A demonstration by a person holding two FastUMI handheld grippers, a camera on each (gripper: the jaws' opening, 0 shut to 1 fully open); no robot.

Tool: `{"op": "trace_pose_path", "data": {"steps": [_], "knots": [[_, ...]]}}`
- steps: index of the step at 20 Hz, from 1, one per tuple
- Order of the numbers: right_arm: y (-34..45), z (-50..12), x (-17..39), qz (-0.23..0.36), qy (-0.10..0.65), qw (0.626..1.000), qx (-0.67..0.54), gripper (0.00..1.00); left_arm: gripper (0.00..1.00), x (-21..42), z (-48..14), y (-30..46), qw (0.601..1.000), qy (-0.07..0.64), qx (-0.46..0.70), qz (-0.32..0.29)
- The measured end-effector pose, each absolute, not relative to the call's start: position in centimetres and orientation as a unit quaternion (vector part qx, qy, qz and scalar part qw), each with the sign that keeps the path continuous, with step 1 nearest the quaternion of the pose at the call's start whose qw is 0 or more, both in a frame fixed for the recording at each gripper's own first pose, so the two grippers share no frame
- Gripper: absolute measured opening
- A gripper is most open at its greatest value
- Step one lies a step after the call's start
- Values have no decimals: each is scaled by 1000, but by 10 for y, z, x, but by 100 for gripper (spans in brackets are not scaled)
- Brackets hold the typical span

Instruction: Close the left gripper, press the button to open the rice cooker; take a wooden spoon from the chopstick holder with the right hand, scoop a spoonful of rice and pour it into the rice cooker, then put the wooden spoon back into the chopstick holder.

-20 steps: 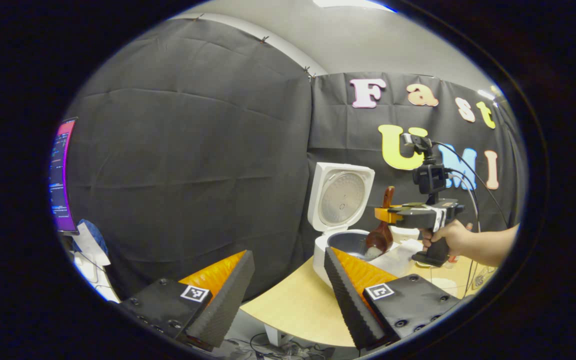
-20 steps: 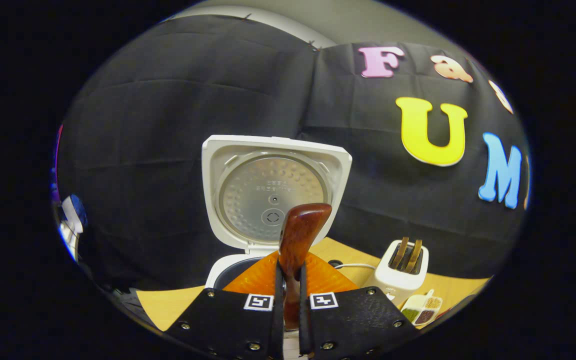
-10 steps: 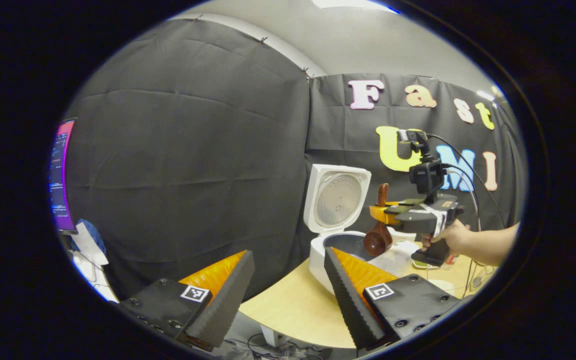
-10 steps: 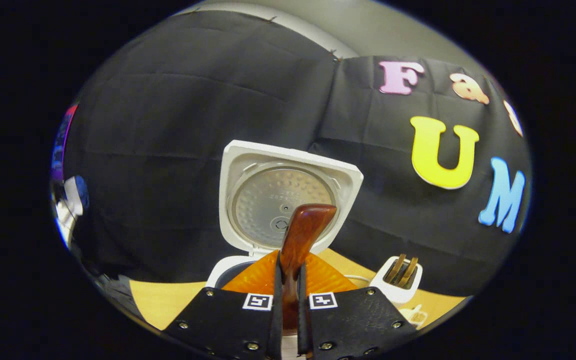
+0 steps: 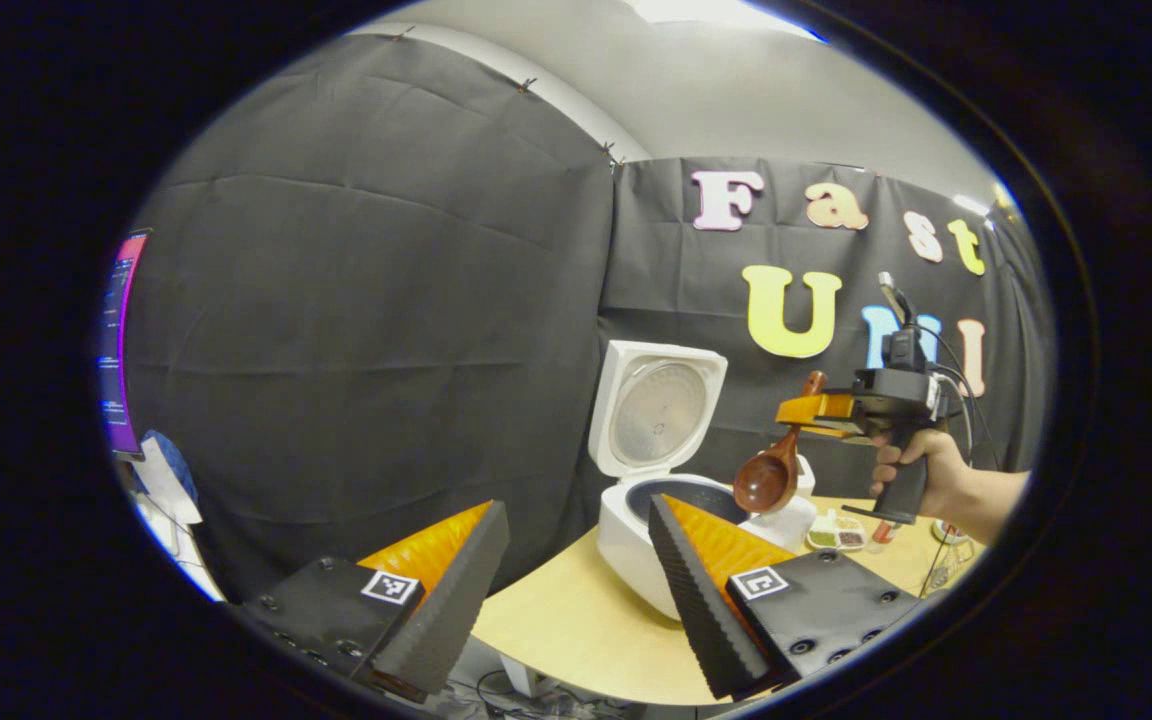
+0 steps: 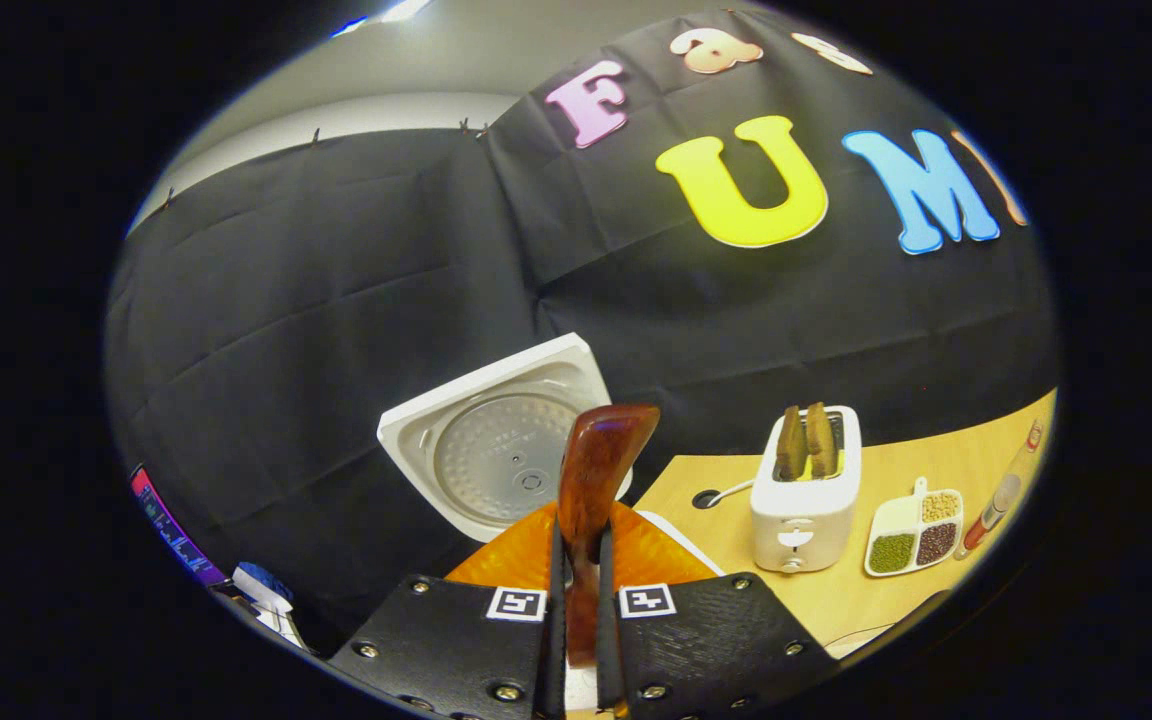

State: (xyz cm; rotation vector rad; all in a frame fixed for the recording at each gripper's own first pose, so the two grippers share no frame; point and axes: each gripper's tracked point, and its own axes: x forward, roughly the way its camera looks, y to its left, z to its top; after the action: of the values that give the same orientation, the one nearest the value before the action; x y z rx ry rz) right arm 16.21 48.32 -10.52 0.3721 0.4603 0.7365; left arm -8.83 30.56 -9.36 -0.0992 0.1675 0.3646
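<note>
The white rice cooker point(image 5: 626, 530) stands open on the wooden table, its lid point(image 5: 656, 410) upright. My left gripper point(image 5: 571, 570) is open and holds nothing, low and in front of the cooker. A hand holds my right gripper point(image 5: 816, 410) above and to the right of the pot. It is shut on the handle of the wooden spoon point(image 5: 766, 480), whose bowl hangs down, tilted. In the right gripper view the spoon handle point(image 6: 591, 480) rises between the closed fingers of the gripper point(image 6: 576, 600), with the cooker lid point(image 6: 496, 450) behind it.
A white toaster point(image 6: 804, 495) with two slices stands right of the cooker. Beside it lie a small divided tray of grains point(image 6: 911, 535) and a slim bottle point(image 6: 996, 500). A monitor point(image 5: 121, 345) glows at the far left. The table's front edge point(image 5: 576, 650) curves.
The right gripper lifted the spoon up out of the pot, carried it to the right and rolled sideways. The spoon's bowl is now clear of the cooker. The left gripper stayed open.
</note>
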Motion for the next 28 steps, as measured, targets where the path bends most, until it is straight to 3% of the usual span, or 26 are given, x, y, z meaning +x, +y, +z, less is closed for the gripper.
{"op": "trace_pose_path", "data": {"steps": [14,26,28], "knots": [[265,-53,172,206,177,934,233,12,96,-78,-48,259,993,44,-43,100],[93,-66,154,79,158,964,200,12,99,-30,-25,184,998,24,-41,44],[71,-70,153,57,160,966,193,17,99,-28,-22,172,998,21,-37,36]]}}
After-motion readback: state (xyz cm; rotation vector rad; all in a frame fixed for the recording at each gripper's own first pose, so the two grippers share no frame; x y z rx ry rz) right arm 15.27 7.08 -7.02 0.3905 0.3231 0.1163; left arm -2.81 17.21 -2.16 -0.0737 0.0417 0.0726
